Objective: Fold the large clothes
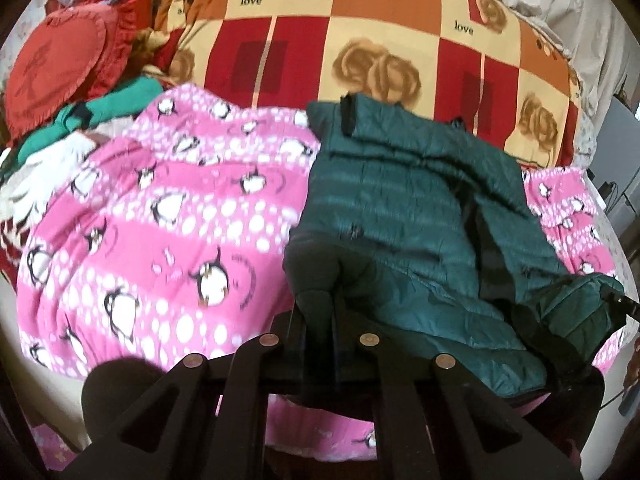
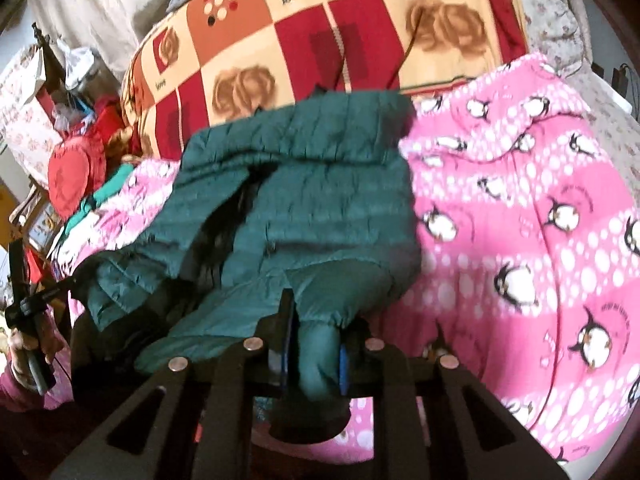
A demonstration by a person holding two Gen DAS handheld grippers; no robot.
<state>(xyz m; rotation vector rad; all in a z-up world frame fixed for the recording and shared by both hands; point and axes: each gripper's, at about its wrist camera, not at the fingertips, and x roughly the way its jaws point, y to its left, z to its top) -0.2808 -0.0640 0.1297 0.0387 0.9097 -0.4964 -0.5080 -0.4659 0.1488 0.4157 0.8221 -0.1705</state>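
Observation:
A dark green quilted jacket [image 1: 420, 208] lies spread on a pink penguin blanket [image 1: 152, 216], its front partly folded over. My left gripper [image 1: 320, 304] is shut on the jacket's near left corner, where the fabric bunches between the fingers. In the right wrist view the jacket [image 2: 320, 184] lies left of centre on the blanket [image 2: 520, 208]. My right gripper [image 2: 316, 344] is shut on a gathered near-right corner of the jacket, which sits between the blue-padded fingers [image 2: 344, 364]. The right gripper also shows at the far right edge of the left wrist view [image 1: 624, 304].
A big checked quilt [image 1: 360, 32] with rose prints is piled behind the jacket. A red heart cushion [image 1: 60, 68] and teal and white clothes [image 1: 80, 120] lie at the back left. The bed's near edge runs just below the grippers.

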